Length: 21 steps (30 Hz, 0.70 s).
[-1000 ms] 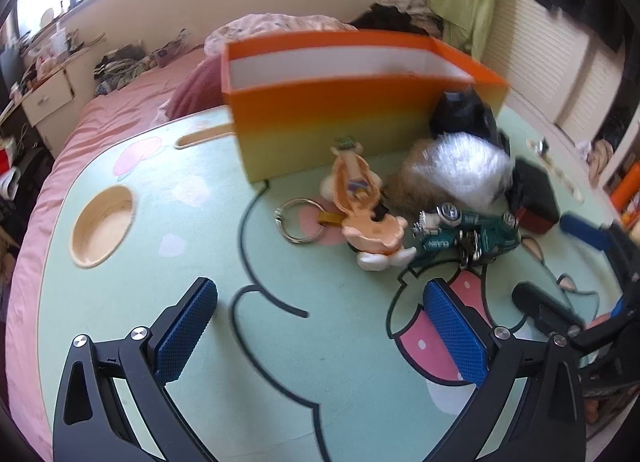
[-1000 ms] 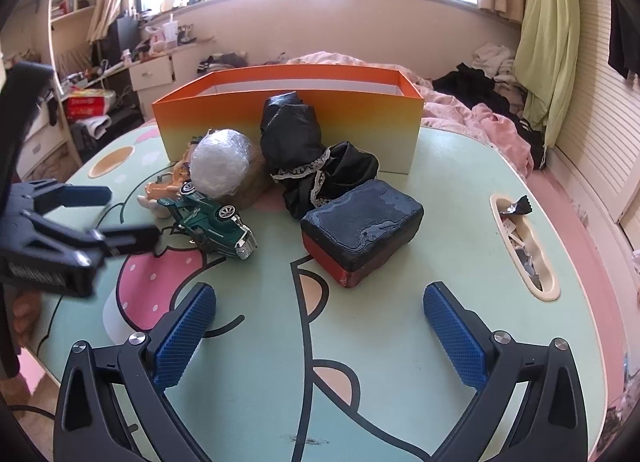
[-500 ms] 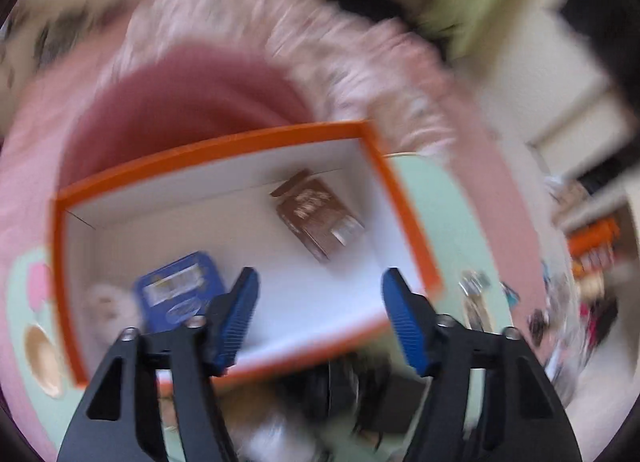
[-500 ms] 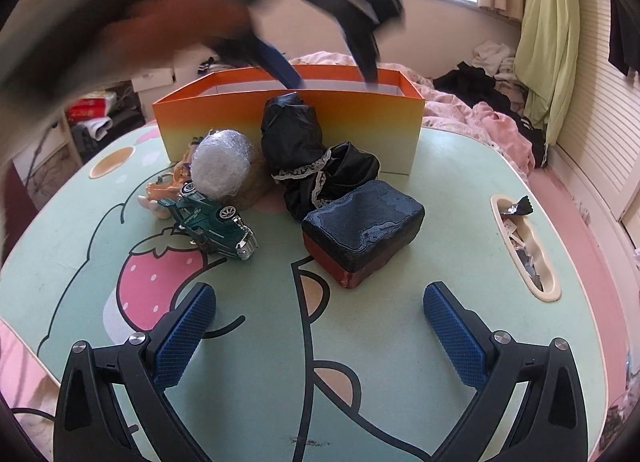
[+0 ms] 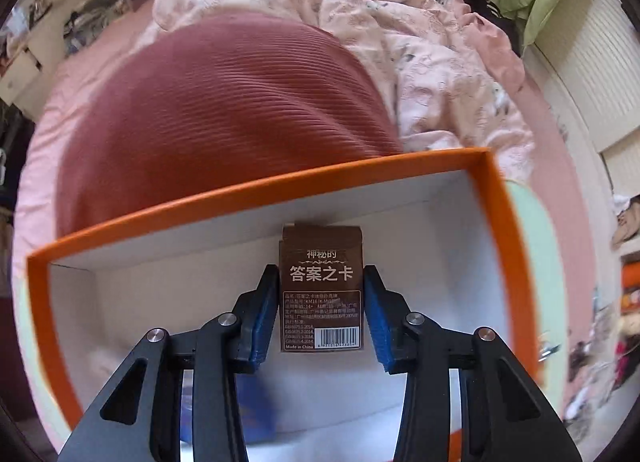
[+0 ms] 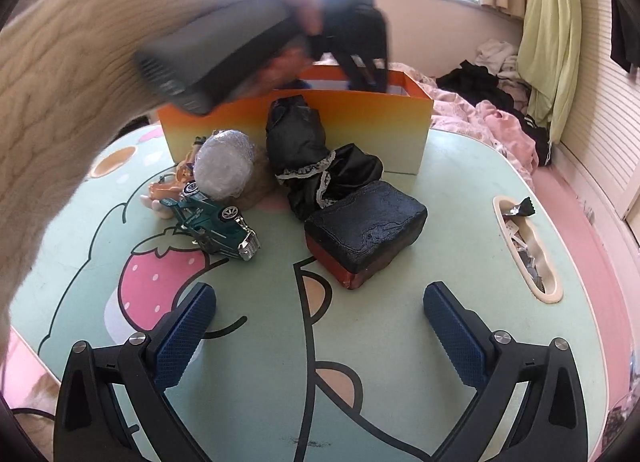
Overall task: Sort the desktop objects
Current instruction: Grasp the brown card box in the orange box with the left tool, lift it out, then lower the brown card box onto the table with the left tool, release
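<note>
Brown card box (image 5: 321,288) is seen inside the orange box (image 5: 256,186), between the left gripper (image 5: 321,304), whose jaws have just been closing; contact cannot be confirmed. Before the orange box, the right gripper (image 6: 320,330) is held wide apart, empty.

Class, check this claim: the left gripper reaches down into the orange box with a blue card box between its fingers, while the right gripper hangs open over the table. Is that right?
The colour is wrong. The left wrist view shows a brown card box between the fingers of the left gripper, inside the orange box. The right gripper does hang open over the table.
</note>
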Available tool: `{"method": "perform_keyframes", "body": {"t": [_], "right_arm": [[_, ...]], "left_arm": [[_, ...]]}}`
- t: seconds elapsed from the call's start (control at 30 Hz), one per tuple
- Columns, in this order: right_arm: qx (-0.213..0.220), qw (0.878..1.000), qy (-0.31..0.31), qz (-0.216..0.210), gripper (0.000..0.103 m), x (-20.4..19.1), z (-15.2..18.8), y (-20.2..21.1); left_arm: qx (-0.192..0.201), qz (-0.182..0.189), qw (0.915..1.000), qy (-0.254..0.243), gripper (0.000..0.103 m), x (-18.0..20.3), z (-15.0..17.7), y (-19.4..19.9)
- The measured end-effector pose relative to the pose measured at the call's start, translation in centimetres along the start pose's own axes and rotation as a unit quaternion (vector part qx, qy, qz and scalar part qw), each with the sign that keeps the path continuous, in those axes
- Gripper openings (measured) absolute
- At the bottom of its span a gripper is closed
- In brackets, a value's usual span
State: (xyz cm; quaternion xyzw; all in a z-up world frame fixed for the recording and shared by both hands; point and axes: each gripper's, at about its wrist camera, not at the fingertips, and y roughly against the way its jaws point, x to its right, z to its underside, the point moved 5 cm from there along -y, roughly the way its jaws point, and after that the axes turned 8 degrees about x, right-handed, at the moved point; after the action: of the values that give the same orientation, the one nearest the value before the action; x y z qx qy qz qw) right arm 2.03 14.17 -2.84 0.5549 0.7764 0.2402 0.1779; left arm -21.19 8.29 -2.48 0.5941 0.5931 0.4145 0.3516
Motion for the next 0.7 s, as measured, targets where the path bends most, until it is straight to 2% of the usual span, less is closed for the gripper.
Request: {"method": "perform_keyframes", "body": {"t": [0.07,0.13,0.27,0.37,0.43,0.53,0.63,0.7], "right_arm": [[0.0,1.0,0.0,0.0,0.103,0.0,-0.1,0.0],[0.0,1.0,0.0,0.0,0.103,0.0,0.0,0.0],[0.0,1.0,0.0,0.0,0.103,-0.1,0.0,0.1],[0.0,1.0,0.0,0.0,0.103,-0.1,0.0,0.1],[0.0,1.0,0.0,0.0,0.103,0.0,0.0,0.1],[0.0,1.0,0.0,0.0,0.103,-0.1,0.0,0.1],[0.0,1.0,0.0,0.0,0.103,0.0,0.0,0.2],[0.0,1.0,0.001,0.001,0.103,0.0,-0.1,0.2]], "left_arm": [[0.004,0.014,0.9999,0.003,0.042,-1.4,0.1,0.5],[0.021,0.059,0.9979,0.014,0.042,-2.2,0.0,2.0],[0.095,0.116,0.9887,0.004,0.042,-3.5,0.6,8.5],[0.151,0.154,0.976,-0.031,0.042,-3.7,3.7,14.3],[0.17,0.17,0.9694,-0.049,0.042,-4.1,6.3,16.3],[0.195,0.16,0.9655,-0.064,0.042,-6.1,11.2,17.2],[0.202,0.128,0.9697,-0.05,0.042,-8.3,15.4,15.4],[0.193,0.109,0.9744,-0.039,0.042,-9.3,18.0,13.8]]}}
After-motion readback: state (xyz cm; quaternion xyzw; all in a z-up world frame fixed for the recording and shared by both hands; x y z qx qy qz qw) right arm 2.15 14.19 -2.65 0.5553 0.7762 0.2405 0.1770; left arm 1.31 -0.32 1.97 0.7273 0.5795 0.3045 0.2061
